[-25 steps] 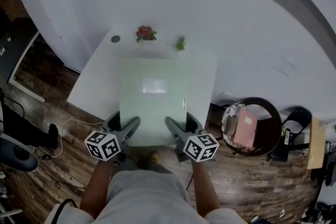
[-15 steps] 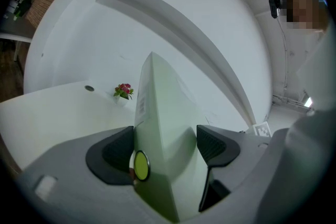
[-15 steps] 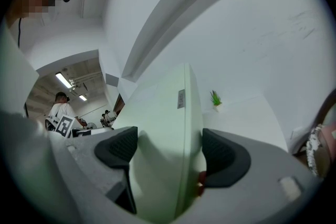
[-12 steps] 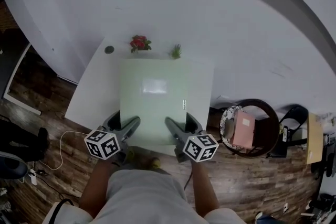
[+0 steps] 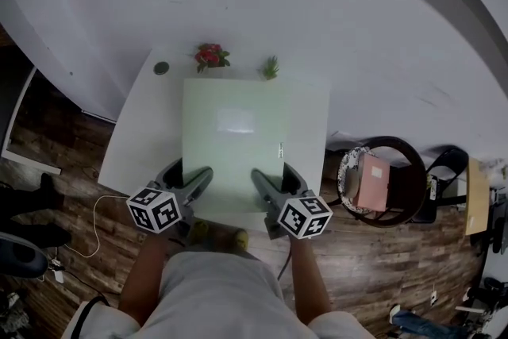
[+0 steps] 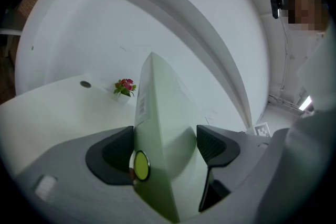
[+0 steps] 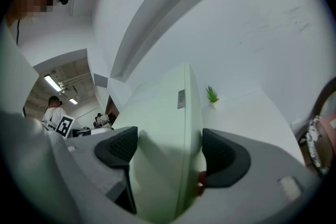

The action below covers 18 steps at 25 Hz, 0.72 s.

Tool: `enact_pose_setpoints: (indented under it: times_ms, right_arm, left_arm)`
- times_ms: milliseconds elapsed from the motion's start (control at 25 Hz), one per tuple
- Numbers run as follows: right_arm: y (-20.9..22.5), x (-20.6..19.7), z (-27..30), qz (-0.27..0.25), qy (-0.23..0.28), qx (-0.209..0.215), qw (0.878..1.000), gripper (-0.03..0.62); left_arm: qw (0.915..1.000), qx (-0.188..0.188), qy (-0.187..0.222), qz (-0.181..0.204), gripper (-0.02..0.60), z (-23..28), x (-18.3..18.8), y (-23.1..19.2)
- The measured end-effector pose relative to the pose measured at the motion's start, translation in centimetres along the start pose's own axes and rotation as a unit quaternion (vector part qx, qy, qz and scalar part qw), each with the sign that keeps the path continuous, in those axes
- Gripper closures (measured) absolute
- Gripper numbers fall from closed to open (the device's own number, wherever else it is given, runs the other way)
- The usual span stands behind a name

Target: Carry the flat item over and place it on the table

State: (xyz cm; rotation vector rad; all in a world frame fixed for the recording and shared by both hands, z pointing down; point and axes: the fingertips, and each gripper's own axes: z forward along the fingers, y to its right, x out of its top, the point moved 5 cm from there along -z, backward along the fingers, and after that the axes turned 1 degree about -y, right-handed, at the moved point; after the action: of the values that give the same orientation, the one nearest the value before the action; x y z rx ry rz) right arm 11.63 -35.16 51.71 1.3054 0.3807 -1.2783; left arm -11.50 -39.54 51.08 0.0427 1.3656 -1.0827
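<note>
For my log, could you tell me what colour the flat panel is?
The panel is pale green; head view.

Red flowers (image 5: 210,55) and a tiny green plant (image 5: 271,67) stand apart; pink box (image 5: 371,179) sits on a dark round chair (image 5: 415,196).

No legible text. Small label (image 7: 180,98) on pale green panel (image 5: 234,155) edge: print too small.

Left gripper (image 6: 165,148) clamped on the pale green flat panel (image 6: 164,97), seen edge-on. Red flowers (image 6: 125,86) just left of the panel on the white surface (image 6: 52,110); small dark disc (image 6: 85,84) further left.
</note>
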Motion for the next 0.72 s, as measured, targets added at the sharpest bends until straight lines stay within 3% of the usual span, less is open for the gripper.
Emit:
enact_pose_setpoints:
  times_ms: [720]
  right_arm:
    - [3.8,-4.9,2.8,0.063,-0.058,-0.041,0.996,0.214]
  left_arm:
    - [0.9954,0.011,-0.082,-0.047,0.218,3.8,-4.1,-4.5]
